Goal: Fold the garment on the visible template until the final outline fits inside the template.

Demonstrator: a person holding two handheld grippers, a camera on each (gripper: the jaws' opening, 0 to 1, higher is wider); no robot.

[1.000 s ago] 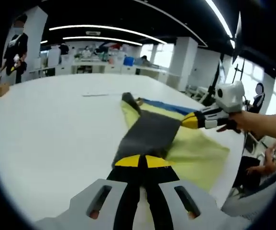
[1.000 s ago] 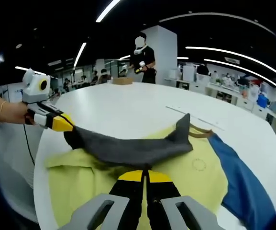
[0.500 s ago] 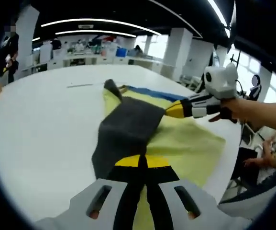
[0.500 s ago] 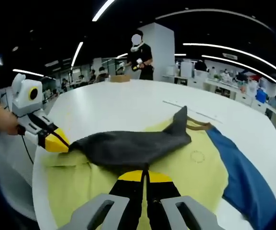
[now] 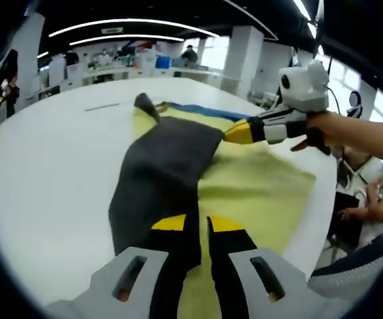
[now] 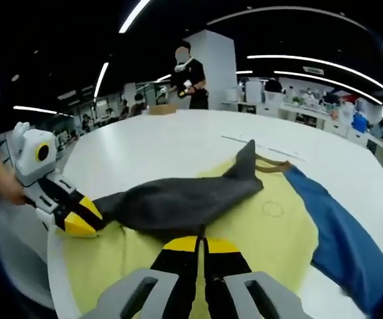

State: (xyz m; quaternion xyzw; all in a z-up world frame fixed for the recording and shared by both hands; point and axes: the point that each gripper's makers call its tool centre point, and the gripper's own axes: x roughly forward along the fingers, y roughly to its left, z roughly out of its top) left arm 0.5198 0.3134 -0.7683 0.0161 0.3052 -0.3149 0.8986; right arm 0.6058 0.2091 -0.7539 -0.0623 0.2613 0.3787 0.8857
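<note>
Since 1 sec ago, the grey cloth (image 5: 161, 176) has dropped lower and now lies flatter on the yellow sheet (image 5: 261, 193); before, it hung up in the air between my two claws. My left claw (image 5: 196, 226) has its tips a bit apart now, w/ the grey edge still in between, so I think it's letting go. My right claw (image 6: 200, 244) is clenched on the grey cloth's near edge at 6 o'clock in the right gripper view. In the left gripper view it reaches in from 2 o'clock, tip on the cloth's side.

Where's the cloth? It's spread long across the yellow sheet on the white tabletop (image 6: 178, 143), w/ one pointy end sticking up at 12 o'clock. A blue strip (image 6: 337, 232) lies along the sheet's far side at 3 o'clock in the right gripper view.

How far along? I'd say about the middle. The grey cloth looks folded over once and laid down. But the pointy end pokes past the yellow edge and the shape is long, so more folds are prob. needed. Other people stand far off in the room.
</note>
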